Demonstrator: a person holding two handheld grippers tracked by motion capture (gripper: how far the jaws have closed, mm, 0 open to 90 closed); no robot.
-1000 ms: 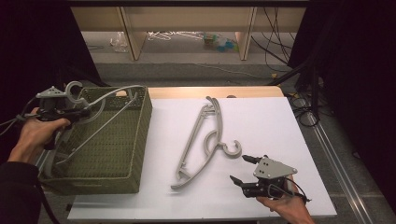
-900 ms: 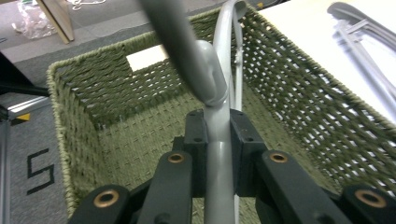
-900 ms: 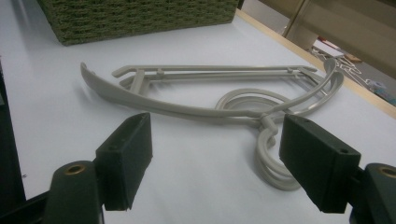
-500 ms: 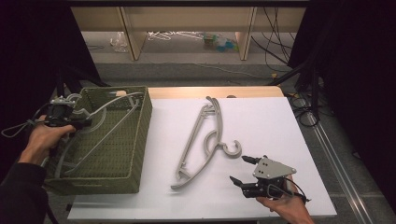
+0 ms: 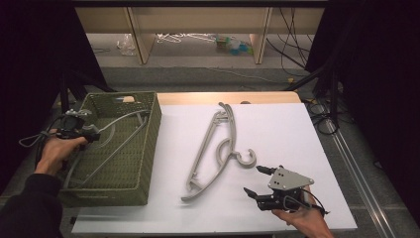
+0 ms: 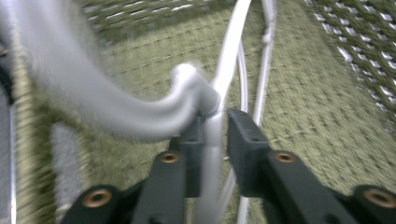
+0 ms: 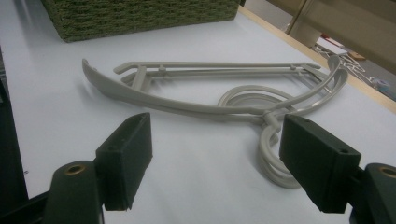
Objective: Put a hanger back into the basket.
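Note:
A green woven basket (image 5: 148, 148) stands at the table's left. Inside it lies a pale grey hanger (image 5: 121, 144), slanting across the basket floor. My left gripper (image 5: 91, 134) reaches in over the basket's left rim at the hanger's hook end. In the left gripper view the hanger's (image 6: 229, 60) thin bar runs between the jaws of that gripper (image 6: 215, 126), which have just been opening; a gap shows beside the bar. Grey hangers (image 5: 210, 148), seemingly two stacked, lie on the white tabletop. My right gripper (image 5: 253, 180) rests open just short of their hooks (image 7: 271, 154), jaws empty (image 7: 217, 135).
The white tabletop (image 5: 277, 129) has free room at the right and back. A wooden strip edges its far side. Beyond are shelf legs and clutter on the floor. Cables hang at the right.
My left hand has sunk with the hanger, which now lies down inside the basket instead of sticking up over its rim. The right gripper and the hangers on the table have not moved.

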